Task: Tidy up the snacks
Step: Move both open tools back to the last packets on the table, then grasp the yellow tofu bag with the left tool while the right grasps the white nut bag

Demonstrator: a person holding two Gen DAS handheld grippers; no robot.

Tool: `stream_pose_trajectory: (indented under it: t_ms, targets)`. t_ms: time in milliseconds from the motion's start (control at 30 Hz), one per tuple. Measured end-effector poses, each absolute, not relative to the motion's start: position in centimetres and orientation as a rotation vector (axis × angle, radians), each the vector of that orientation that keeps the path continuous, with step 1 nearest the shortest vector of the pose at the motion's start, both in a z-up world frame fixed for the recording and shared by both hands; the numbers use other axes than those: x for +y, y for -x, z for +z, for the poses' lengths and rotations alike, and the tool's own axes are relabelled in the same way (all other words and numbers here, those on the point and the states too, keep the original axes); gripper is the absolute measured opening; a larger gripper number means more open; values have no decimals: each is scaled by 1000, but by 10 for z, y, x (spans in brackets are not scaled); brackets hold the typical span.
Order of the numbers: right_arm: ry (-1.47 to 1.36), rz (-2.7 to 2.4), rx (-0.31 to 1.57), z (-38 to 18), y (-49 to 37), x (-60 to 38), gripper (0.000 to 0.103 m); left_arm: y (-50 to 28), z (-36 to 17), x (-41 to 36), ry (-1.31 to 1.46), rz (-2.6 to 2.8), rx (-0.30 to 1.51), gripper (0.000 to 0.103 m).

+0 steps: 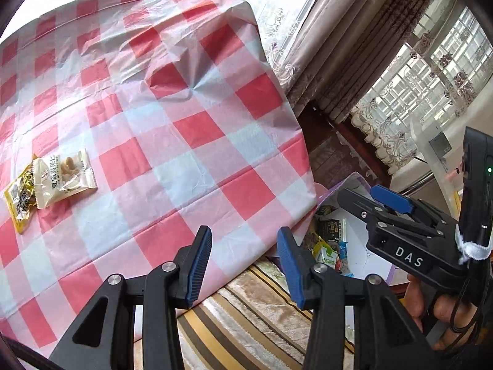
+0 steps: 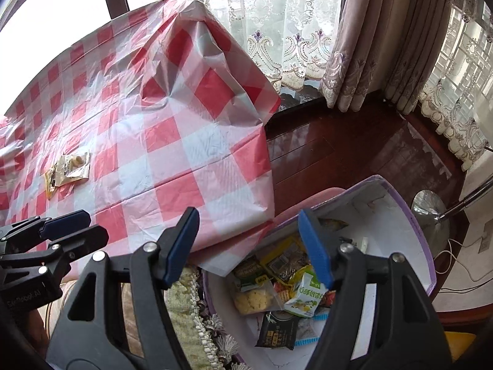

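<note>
Two snack packets lie overlapped on the red-and-white checked tablecloth (image 1: 185, 141) at the left: a cream nut packet (image 1: 66, 175) over a yellow packet (image 1: 20, 203); they also show in the right wrist view (image 2: 69, 169). A white box with a purple rim (image 2: 409, 215) stands below the table's right edge and holds several snack packets (image 2: 292, 286). My left gripper (image 1: 245, 265) is open and empty over the table's near edge. My right gripper (image 2: 249, 246) is open and empty above the box; it also shows in the left wrist view (image 1: 382, 206).
A striped cushioned seat (image 1: 246, 317) sits below the table edge beside the box. Dark wooden floor (image 2: 354, 154), curtains (image 2: 385, 40) and a chrome lamp base (image 2: 431, 212) lie to the right.
</note>
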State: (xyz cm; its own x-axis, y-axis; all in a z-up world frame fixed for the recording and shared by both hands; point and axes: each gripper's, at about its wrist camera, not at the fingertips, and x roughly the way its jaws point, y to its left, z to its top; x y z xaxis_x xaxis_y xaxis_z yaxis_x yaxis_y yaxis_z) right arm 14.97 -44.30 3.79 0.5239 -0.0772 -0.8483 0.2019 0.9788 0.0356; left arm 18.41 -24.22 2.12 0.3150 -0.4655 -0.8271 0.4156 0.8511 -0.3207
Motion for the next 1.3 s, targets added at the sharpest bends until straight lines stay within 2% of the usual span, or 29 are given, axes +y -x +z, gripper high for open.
stream_pose_trajectory:
  t_ms: [67,200,300,433,667,1000,1033,1100,1300]
  targets:
    - [-121,-138,995,44,-158,-425,70,-196,25,-218,48,-528,1073,46]
    - [-99,-70,991,49,-173,-390,71,-215,27,-151,-19,-409,997,68]
    - [-89,-16,1000,48,-187,-364,73,-228,19,-97,-64,-319,991,73]
    - [-98,66,1044,35,-209,-329,74,-251,-2,-56,-146,-353,1041,74]
    - [-127,175,1136,4,-238,-277,74,-285,-32,-49,-426,-557,1097,75]
    - [-150,236,1149,-16,-265,-238,74,-325,-51,-66,-469,-724,1122,81]
    - [-150,238,1143,-16,-268,-236,75,-324,-51,-67,-477,-716,1122,80]
    - [-146,240,1135,-17,-277,-231,77,-320,-50,-69,-480,-712,1118,71]
    - [-99,247,1127,-26,-297,-216,82,-298,-50,-61,-394,-645,1117,65]
